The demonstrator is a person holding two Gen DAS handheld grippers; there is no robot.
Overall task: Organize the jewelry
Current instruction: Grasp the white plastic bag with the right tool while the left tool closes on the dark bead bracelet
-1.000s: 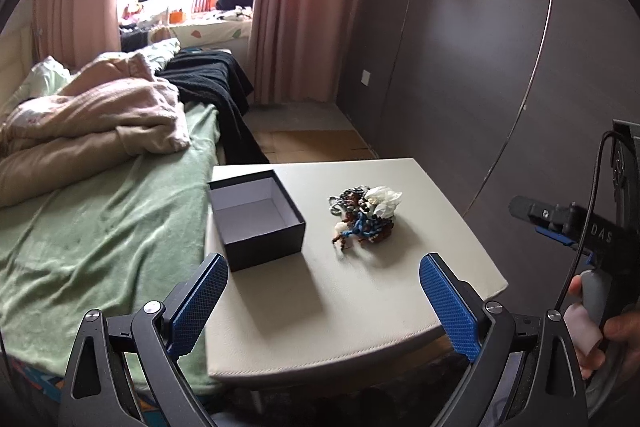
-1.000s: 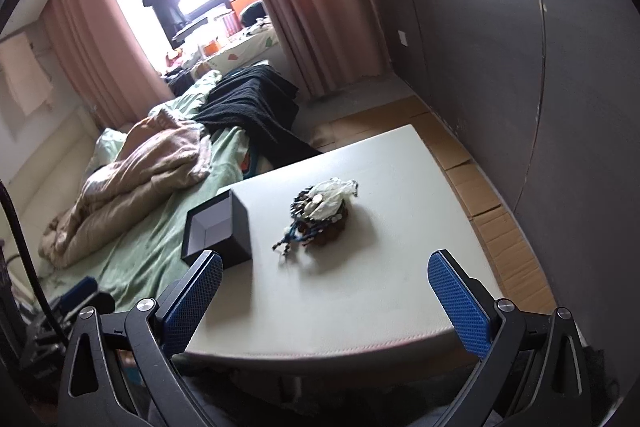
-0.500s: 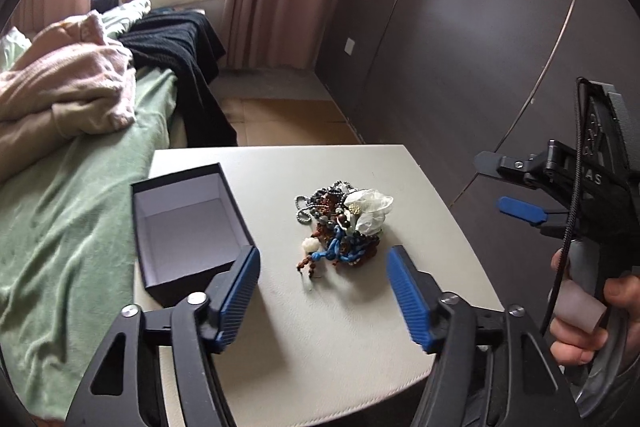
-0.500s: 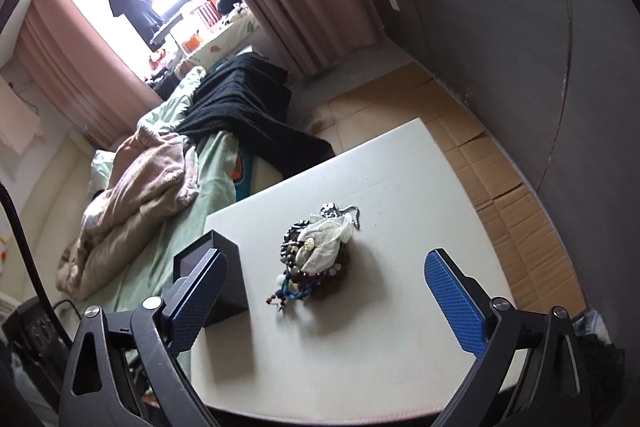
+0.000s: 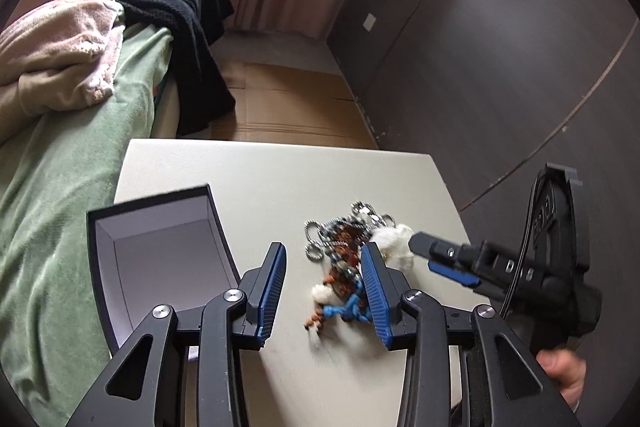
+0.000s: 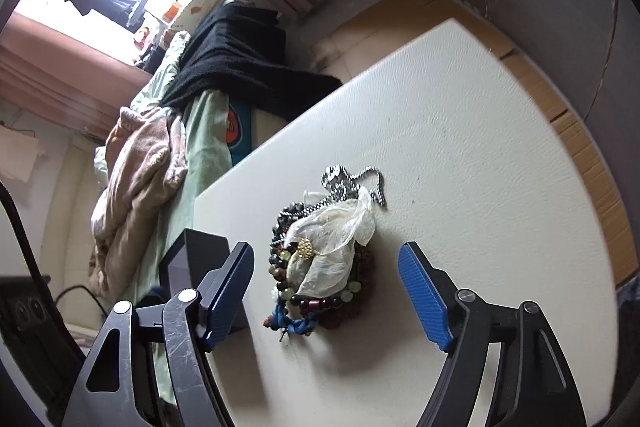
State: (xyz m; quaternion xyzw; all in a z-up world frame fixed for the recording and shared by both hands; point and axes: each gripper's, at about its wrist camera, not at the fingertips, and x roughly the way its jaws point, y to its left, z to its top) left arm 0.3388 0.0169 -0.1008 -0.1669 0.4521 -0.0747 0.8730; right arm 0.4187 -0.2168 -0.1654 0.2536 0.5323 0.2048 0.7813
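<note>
Left wrist view:
- Left gripper (image 5: pixel 323 291): above the white table (image 5: pixel 280 179), jaws closing, at a narrow gap; no pad contact with anything visible.
- Jewelry pile (image 5: pixel 348 267): on the table, right of centre, just right of the open black box (image 5: pixel 160 255). Long axis along the line from the near edge to the far edge, slightly tilted: silver chain (image 5: pixel 360 215) at the far end, blue cord (image 5: pixel 344 309) at the near end. Near end partly between the pads, mostly behind the right pad.
- Right gripper (image 5: pixel 440 255): entering from the right, tip just beside the white fabric piece (image 5: pixel 394 245); person's hand (image 5: pixel 564 375) on its handle.

Right wrist view:
- Right gripper (image 6: pixel 326 291): jaws closing, gap wide, pads clear of the pile on both sides.
- Jewelry pile (image 6: pixel 320 259): between the pads, resting on the table (image 6: pixel 460 147). Long axis away from the camera; silver chain (image 6: pixel 348 183) far, blue cord (image 6: pixel 296 325) near, white fabric piece (image 6: pixel 332 239) on top.
- Black box (image 6: pixel 188 263): left of the pile, partly behind the left pad.
</note>
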